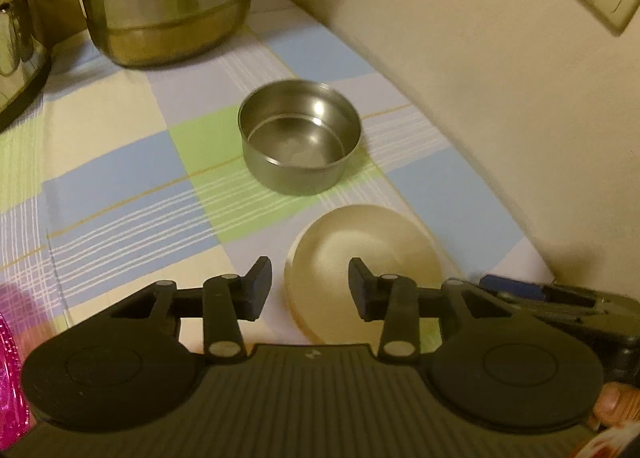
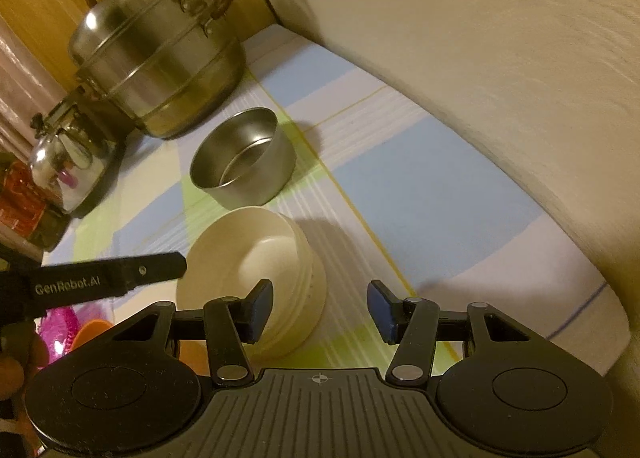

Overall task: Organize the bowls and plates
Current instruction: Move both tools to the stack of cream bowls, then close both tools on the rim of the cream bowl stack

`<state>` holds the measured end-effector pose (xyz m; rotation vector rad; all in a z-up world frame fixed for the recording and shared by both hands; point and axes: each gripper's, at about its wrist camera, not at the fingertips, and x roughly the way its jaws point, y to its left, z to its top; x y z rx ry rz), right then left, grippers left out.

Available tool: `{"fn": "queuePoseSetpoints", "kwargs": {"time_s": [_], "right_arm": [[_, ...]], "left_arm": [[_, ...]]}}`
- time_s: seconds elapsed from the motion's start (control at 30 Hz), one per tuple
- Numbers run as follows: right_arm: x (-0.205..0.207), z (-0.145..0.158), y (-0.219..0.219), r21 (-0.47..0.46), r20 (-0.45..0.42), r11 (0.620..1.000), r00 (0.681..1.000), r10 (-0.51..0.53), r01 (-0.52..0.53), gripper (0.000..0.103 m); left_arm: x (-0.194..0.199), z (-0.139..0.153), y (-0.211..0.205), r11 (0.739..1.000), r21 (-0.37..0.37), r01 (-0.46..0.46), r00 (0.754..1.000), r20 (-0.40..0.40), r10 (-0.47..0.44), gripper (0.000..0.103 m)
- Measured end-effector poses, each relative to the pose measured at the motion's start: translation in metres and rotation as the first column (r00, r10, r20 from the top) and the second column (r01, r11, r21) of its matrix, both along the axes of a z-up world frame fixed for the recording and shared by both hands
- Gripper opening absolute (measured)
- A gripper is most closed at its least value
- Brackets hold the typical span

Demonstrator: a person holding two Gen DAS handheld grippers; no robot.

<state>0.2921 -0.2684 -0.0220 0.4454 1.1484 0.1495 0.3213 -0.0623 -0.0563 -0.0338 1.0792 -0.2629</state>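
Your left gripper (image 1: 310,290): part open, empty, plates' rim between the pads | your right gripper (image 2: 320,310): wider, empty | cream plates (image 2: 256,282) at its 10 o'clock | steel bowl (image 1: 300,141) at 12 beyond the plates, near the pot (image 2: 156,53)

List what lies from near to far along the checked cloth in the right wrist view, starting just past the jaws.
Stack of cream bowls → steel bowl → large lidded steamer pot at the far corner.
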Motion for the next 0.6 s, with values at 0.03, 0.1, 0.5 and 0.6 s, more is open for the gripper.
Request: {"fn": "queuePoseSetpoints", "kwargs": {"time_s": [0.03,0.1,0.5,0.6], "right_arm": [[0.002,-0.002,0.000,0.001,-0.005,1.000,1.000,0.001,-0.001,0.047],[0.006,-0.007,0.002,0.000,-0.015,1.000,1.000,0.012,-0.012,0.044],[0.022,-0.027,0.014,0.007,-0.063,0.999,0.997,0.046,-0.046,0.036],[0.025,-0.031,0.017,0.002,-0.071,0.999,0.996,0.053,-0.053,0.033]], "left_arm": [[0.002,-0.003,0.000,1.000,0.003,0.002,1.000,-0.010,-0.002,0.035],[0.004,-0.007,-0.002,1.000,0.005,0.006,1.000,-0.020,-0.006,0.030],[0.016,-0.028,0.002,1.000,0.002,-0.011,0.997,-0.070,0.011,0.016],[0.018,-0.032,0.005,1.000,-0.001,-0.022,0.997,-0.075,0.021,0.009]]}}
